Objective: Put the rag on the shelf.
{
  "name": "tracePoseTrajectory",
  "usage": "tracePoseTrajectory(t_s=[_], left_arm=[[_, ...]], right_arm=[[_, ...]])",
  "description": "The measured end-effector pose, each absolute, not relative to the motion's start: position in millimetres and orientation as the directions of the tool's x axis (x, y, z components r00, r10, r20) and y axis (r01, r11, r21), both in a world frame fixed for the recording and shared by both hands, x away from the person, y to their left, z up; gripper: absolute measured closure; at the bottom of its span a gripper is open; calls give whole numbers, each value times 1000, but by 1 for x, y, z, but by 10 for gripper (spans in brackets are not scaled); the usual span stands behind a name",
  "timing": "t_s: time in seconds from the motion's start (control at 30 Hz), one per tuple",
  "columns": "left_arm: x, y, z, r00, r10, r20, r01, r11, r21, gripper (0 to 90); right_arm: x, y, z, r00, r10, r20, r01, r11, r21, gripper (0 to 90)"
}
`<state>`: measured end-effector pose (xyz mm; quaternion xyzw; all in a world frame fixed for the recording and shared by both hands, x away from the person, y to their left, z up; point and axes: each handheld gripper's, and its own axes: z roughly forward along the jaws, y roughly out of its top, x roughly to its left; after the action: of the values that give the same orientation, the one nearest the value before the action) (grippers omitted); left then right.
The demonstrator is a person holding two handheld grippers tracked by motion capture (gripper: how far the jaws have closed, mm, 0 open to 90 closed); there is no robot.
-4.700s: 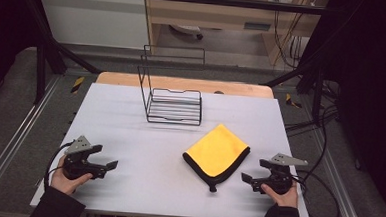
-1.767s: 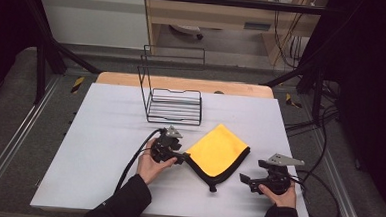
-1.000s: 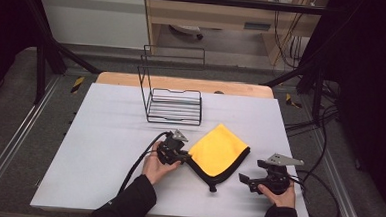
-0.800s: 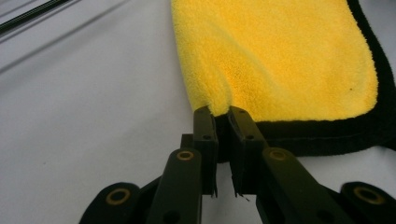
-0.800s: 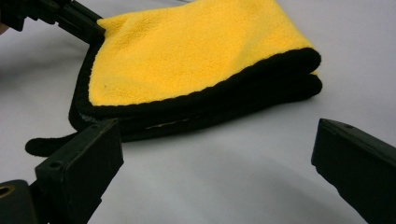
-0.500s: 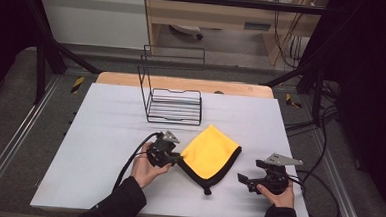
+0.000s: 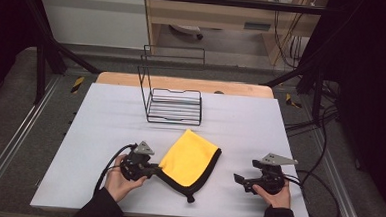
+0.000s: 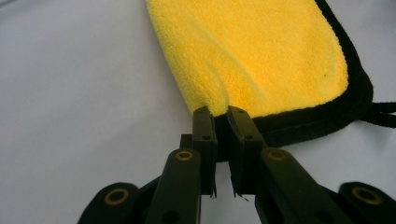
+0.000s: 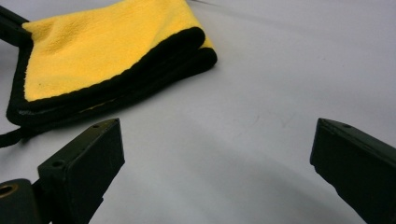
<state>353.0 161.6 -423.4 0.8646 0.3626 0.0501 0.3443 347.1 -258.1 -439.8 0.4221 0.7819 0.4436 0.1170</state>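
A folded yellow cloth (image 7: 191, 157) with a black border lies on the white table, near its front middle. My left gripper (image 7: 153, 170) is at the cloth's left corner, shut on that corner; in the left gripper view the jaws pinch the yellow cloth (image 8: 261, 60) at its near edge, left gripper (image 8: 222, 119). My right gripper (image 7: 237, 179) rests on the table to the right of the cloth, open with nothing between its jaws. In the right gripper view the cloth (image 9: 102, 56) lies ahead and to the left of the right gripper (image 9: 215, 149).
A black wire rack (image 7: 174, 100) stands upright behind the cloth, toward the table's far middle. The white table (image 7: 280, 128) has bare surface to the left and right. Cables (image 7: 316, 195) trail off the right edge.
My left gripper has pulled the cloth's corner leftward and toward the front, dragging the cloth with it across the table. The right gripper has stayed put.
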Motion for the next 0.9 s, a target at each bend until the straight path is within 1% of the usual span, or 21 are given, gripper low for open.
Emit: tracePoseTrajectory(t_s=[0.27, 0.37, 0.47, 0.5, 0.53, 0.57, 0.6, 0.63, 0.7, 0.73, 0.77, 0.8, 0.83, 0.9], left_arm=[[327, 166, -428, 710, 685, -160, 607, -481, 633, 813], [325, 166, -428, 706, 691, -159, 609, -476, 635, 806], [330, 169, -426, 713, 679, -175, 606, -470, 642, 770], [332, 171, -423, 717, 672, -185, 604, -467, 646, 748], [335, 173, -420, 720, 670, -182, 600, -468, 649, 658], [339, 174, -417, 716, 677, -169, 595, -465, 655, 658], [343, 176, -412, 712, 685, -156, 589, -460, 665, 603], [348, 178, -408, 709, 689, -148, 581, -453, 676, 567], [361, 179, -400, 700, 701, -140, 576, -437, 691, 461], [369, 178, -397, 697, 706, -129, 570, -436, 696, 422], [377, 177, -395, 691, 712, -122, 569, -433, 699, 348], [384, 175, -393, 687, 717, -119, 570, -430, 700, 348], [392, 173, -392, 687, 718, -109, 564, -433, 703, 323], [407, 166, -393, 691, 713, -123, 570, -431, 700, 282]], right_arm=[[348, -247, -439, -624, 758, 191, 555, 256, 792, 34], [348, -243, -439, -623, 757, 198, 558, 253, 790, 35], [348, -241, -439, -621, 758, 199, 560, 252, 789, 34], [349, -241, -439, -620, 759, 199, 561, 250, 789, 34], [349, -241, -439, -618, 760, 200, 558, 245, 792, 32], [349, -241, -439, -618, 760, 200, 558, 245, 792, 32], [350, -241, -439, -614, 763, 203, 561, 241, 792, 32], [350, -241, -439, -612, 764, 205, 562, 238, 792, 32], [350, -240, -439, -610, 764, 210, 562, 230, 794, 31], [351, -240, -439, -609, 765, 212, 563, 228, 794, 29], [351, -240, -439, -606, 766, 215, 566, 225, 793, 28], [351, -240, -439, -606, 766, 215, 566, 225, 793, 28], [351, -240, -439, -606, 766, 215, 565, 225, 793, 28], [351, -240, -439, -605, 766, 215, 568, 227, 791, 27]])
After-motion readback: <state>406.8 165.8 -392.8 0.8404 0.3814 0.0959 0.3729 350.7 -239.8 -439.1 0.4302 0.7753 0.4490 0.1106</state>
